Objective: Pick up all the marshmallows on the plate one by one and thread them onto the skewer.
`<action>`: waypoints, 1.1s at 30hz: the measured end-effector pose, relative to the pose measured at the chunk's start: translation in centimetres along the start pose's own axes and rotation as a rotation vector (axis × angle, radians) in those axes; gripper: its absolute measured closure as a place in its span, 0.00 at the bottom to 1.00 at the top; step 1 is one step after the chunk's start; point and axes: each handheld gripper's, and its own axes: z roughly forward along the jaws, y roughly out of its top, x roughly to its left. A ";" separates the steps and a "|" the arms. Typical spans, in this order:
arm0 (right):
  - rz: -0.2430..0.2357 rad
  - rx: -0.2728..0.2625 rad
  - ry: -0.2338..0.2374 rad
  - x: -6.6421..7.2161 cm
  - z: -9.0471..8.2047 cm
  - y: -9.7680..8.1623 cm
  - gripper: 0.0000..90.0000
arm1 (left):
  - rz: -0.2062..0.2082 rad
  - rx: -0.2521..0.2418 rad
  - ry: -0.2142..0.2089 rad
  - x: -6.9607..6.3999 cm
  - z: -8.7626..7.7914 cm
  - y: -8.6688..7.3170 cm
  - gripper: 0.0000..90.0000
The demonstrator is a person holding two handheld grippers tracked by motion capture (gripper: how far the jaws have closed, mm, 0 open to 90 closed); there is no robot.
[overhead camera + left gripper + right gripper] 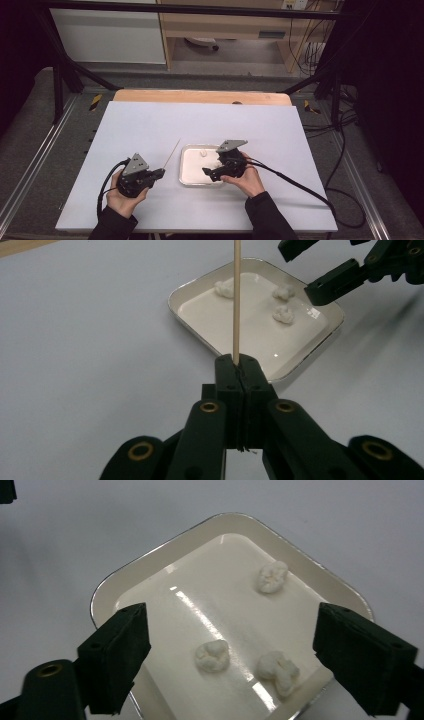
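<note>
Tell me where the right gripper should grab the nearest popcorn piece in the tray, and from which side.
Probably from above, the right gripper closing across the widest part of the popcorn piece. It lies loose on the flat floor of the tray, apart from the other two pieces, so both open jaws can drop beside it. The raised rim makes a level approach awkward.

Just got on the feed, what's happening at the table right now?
A person works with two handheld grippers. The left gripper is shut on a thin wooden skewer, pointing it toward a white tray. Three small white pieces, possibly popcorn, lie in the tray. The right gripper hovers over the tray, jaws open on either side of two pieces, none gripped yet. Nothing is on the skewer so far.
</note>
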 end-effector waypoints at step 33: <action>-0.068 0.103 0.014 0.3 2.1 -1.4 0.81 | 0.008 0.007 -0.006 -0.3 0.6 -0.1 0.99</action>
